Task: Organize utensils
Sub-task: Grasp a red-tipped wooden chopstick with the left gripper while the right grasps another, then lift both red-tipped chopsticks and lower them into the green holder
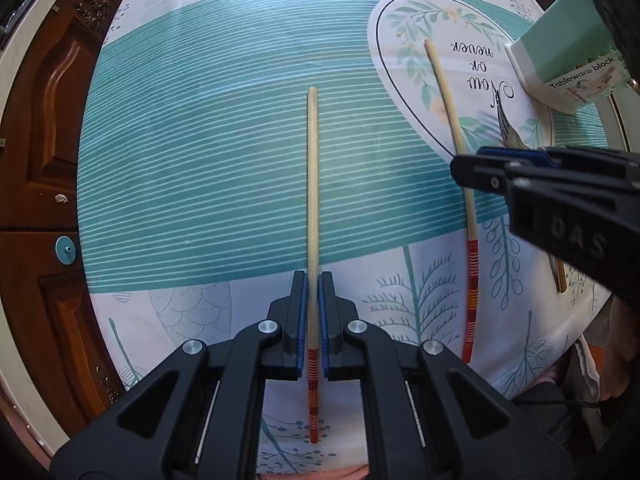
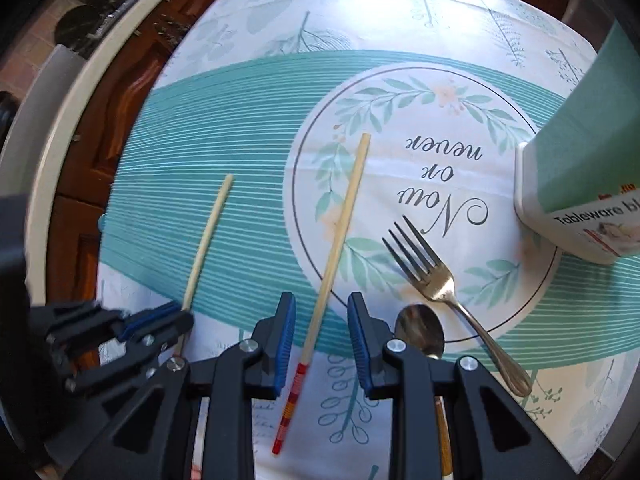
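Observation:
A pale wooden chopstick with a red banded end point(image 1: 312, 184) runs straight away from my left gripper point(image 1: 313, 280), which is shut on it near the banded part. The same chopstick point(image 2: 208, 232) and gripper point(image 2: 176, 312) appear at the left of the right wrist view. A second chopstick point(image 2: 348, 208) lies slanted on the cloth between the fingers of my right gripper point(image 2: 322, 300), which is open with a gap on each side. In the left wrist view that gripper point(image 1: 464, 170) hangs over the second chopstick point(image 1: 444, 92).
A metal fork point(image 2: 436, 276) lies on the printed circle of the tablecloth point(image 2: 240, 100), and a spoon point(image 2: 420, 332) sits just right of my right gripper. A green and white "Tableware block" box point(image 2: 580, 184) stands at the right. Brown wooden panels point(image 1: 52, 120) border the table's left edge.

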